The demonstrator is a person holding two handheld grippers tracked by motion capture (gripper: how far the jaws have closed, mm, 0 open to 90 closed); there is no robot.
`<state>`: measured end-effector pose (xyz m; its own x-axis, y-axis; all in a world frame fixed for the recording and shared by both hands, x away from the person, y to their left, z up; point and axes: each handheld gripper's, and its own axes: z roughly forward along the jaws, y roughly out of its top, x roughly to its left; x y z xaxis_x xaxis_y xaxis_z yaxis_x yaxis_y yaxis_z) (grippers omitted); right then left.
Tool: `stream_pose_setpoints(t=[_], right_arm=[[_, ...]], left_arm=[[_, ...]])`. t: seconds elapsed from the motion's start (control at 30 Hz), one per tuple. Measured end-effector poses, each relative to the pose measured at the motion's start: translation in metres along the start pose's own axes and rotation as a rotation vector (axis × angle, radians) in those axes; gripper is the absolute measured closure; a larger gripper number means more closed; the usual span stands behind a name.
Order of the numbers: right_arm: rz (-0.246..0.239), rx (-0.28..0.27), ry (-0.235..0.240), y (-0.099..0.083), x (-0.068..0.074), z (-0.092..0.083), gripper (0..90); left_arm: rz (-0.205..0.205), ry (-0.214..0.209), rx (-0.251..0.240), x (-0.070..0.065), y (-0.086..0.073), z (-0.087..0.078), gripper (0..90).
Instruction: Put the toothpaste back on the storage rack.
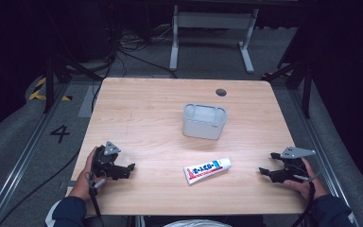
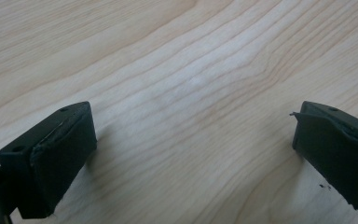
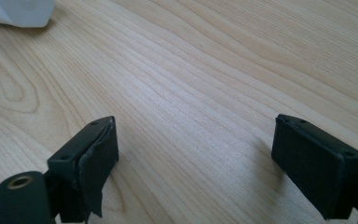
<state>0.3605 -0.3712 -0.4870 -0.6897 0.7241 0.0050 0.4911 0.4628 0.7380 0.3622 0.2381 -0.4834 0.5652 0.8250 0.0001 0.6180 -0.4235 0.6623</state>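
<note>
We are holding the left tool (image 1: 131, 169) and right tool (image 1: 266, 164) wide apart-jawed and gripping nothing at the near corners of the bench (image 1: 142, 109), seeing a toothpaste tube (image 1: 207, 170) lying between them and a grey bin (image 1: 204, 120) standing farther off mid-bench.

light: table (image 1: 137, 118) evenly lit from above, room past its edges pretty dark
shadows: soft, short
sharpness: high view kinda soft; gripper views blurry toward the near jaws
</note>
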Motion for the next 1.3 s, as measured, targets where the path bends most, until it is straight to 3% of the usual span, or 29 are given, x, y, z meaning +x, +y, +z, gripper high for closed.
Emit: stream_pose_setpoints(t=[0.2,0.23,0.27,0.33,0.5,0.8,1.03,1.3], right_arm=[[0.002,0.000,-0.004,0.000,0.000,0.000,14.7],[0.002,0.000,-0.005,0.000,0.000,-0.001,14.7],[0.003,0.001,-0.006,0.000,0.001,-0.001,14.7],[0.003,0.001,-0.006,0.000,0.001,-0.001,14.7],[0.003,0.001,-0.006,0.000,0.001,-0.001,14.7],[0.025,0.007,-0.032,0.000,0.000,-0.001,14.4],[-0.027,0.034,-0.016,0.003,-0.002,-0.002,14.5],[-0.040,0.042,-0.005,0.005,-0.001,-0.003,17.8]], left_arm=[[0.019,-0.028,0.004,-0.004,0.003,0.003,0.2],[0.045,-0.025,0.005,-0.002,0.003,0.002,0.2],[0.028,-0.035,0.005,-0.003,0.002,0.001,0.2],[0.040,-0.031,-0.003,-0.003,0.001,0.001,0.1],[0.069,-0.075,0.000,0.002,-0.004,-0.003,0.1],[0.076,-0.083,0.000,0.003,-0.004,-0.004,0.2],[0.086,-0.077,-0.002,0.004,-0.005,-0.005,0.4],[0.081,-0.077,0.000,0.004,-0.006,-0.005,0.4]])
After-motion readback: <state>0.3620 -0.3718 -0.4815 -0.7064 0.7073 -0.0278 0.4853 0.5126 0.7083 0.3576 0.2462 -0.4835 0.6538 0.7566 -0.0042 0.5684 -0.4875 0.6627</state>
